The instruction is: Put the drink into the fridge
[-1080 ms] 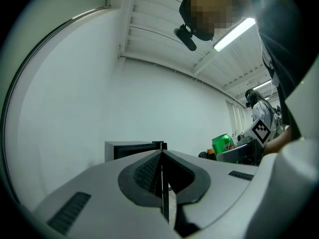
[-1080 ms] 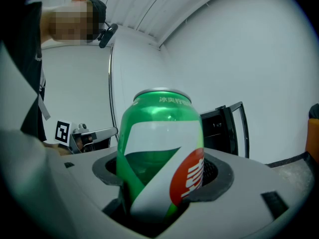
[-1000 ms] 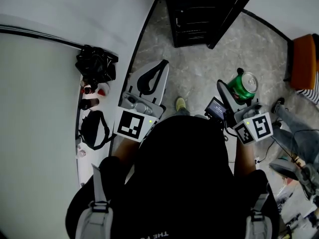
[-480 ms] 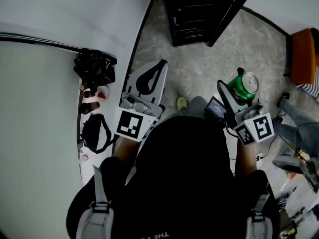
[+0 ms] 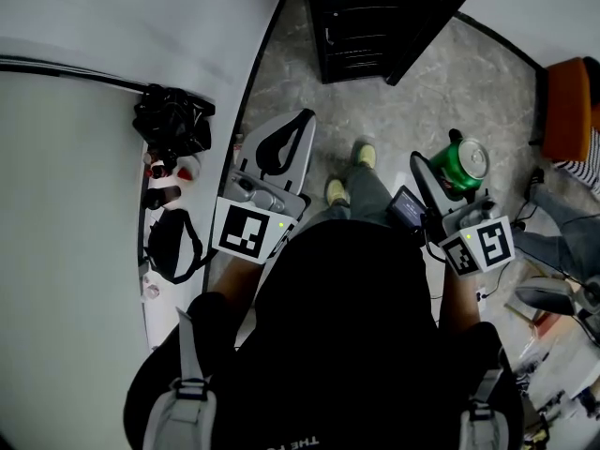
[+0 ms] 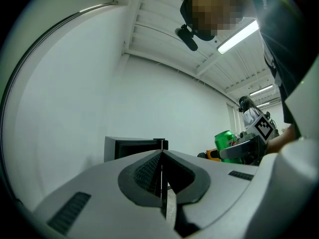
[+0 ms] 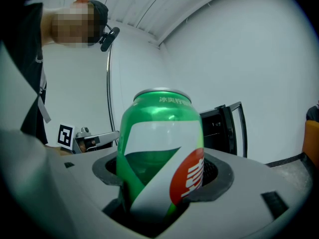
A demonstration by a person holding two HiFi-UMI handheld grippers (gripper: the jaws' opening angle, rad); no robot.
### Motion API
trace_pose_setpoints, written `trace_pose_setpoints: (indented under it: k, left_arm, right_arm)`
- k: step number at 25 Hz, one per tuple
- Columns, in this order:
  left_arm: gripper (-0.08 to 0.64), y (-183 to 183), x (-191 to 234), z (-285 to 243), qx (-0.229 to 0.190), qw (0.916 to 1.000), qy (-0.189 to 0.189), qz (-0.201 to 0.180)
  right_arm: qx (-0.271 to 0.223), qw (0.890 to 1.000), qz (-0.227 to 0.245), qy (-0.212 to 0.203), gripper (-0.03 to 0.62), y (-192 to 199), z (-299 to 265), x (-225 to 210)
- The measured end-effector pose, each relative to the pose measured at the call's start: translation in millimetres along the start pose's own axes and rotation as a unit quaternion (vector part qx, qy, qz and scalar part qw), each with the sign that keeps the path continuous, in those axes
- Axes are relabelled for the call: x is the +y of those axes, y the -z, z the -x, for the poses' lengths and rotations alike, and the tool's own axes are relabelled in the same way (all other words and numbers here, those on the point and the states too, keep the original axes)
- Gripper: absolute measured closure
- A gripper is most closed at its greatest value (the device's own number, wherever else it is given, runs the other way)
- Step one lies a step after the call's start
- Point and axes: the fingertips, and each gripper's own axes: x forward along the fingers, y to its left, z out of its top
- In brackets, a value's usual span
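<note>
Green with a white and red label, the soda can sits clamped between the jaws of our right gripper. It is held upright with its silver lid up, so its long axis runs across the jaws. It has kept its place in the head view since a second ago. What has changed is our step: a second shoe now shows ahead of the first on the grey stone floor.

The black fridge stands ahead with its door swung open, and bare floor lies between it and the can. Our left gripper has its jaws pressed together on nothing. It hangs just beside the curved edge of the white counter, which carries a black bag. An orange seat bounds the right side.
</note>
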Motion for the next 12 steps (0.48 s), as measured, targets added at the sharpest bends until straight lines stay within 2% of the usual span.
trace_pose_setpoints:
  k: [6, 9, 12]
  left_arm:
    - [0.549, -2.3, 6.2, -19.1, 0.007, 0.9999, -0.011, 0.0]
    - [0.549, -5.8, 5.7, -34.4, 0.008, 0.9998, -0.003, -0.017]
    - [0.549, -10.2, 4.5, -53.4, 0.009, 0.9999, 0.001, -0.014]
  right_arm:
    - [0.004, 1.0, 0.001, 0.002, 0.247, -3.1, -10.3, -21.4]
    - [0.006, 1.0, 0.009, 0.006, 0.247, -10.0, -12.7, -36.0]
    - [0.004, 1.0, 0.006, 0.01, 0.245, -19.1, -17.1, -51.9]
